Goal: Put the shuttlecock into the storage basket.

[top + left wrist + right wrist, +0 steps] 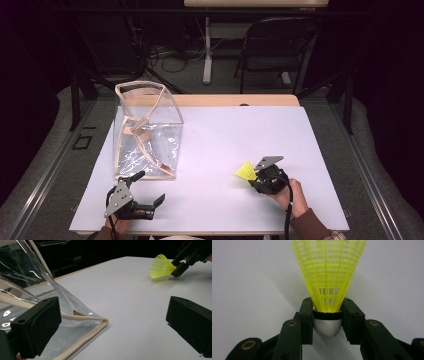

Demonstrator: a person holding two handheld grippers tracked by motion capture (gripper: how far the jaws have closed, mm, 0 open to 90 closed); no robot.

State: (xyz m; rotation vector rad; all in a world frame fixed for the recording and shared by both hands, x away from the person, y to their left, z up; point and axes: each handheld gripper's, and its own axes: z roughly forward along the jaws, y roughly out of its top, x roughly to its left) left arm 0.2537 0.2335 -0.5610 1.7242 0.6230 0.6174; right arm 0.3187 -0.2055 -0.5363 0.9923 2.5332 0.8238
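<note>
Right claw (327, 315) clenched on the shuttlecock (329, 275), pads pressed against either side of the black band at the base, silver rounded nose seated between them, yellow mesh skirt fanning away from the jaws. Seen from the high view near the right front of the white surface (240, 135), right claw (254, 176) held in a hand (292, 197) coming in from the bottom edge, shuttlecock (246, 171) pointing skirt-first toward the left, low over the surface or touching it, hard to tell which. From the left gripper view, the same shuttlecock (161, 266) showing far off at upper right, gripped at its base by the right claw (176, 268), skirt tilted down toward the surface.

Left claw (150, 192) released, jaws spread wide, nothing between the pads. Placed at the left front of the surface, just beside the near corner of the clear bag (147, 132). In the left gripper view, left claw (112, 320) with one jaw overlapping the bag's (37, 290) clear wall and pale trim, touching or merely in front of it not clear; other jaw over bare surface. Bag standing upright at the left, well apart from the shuttlecock.
</note>
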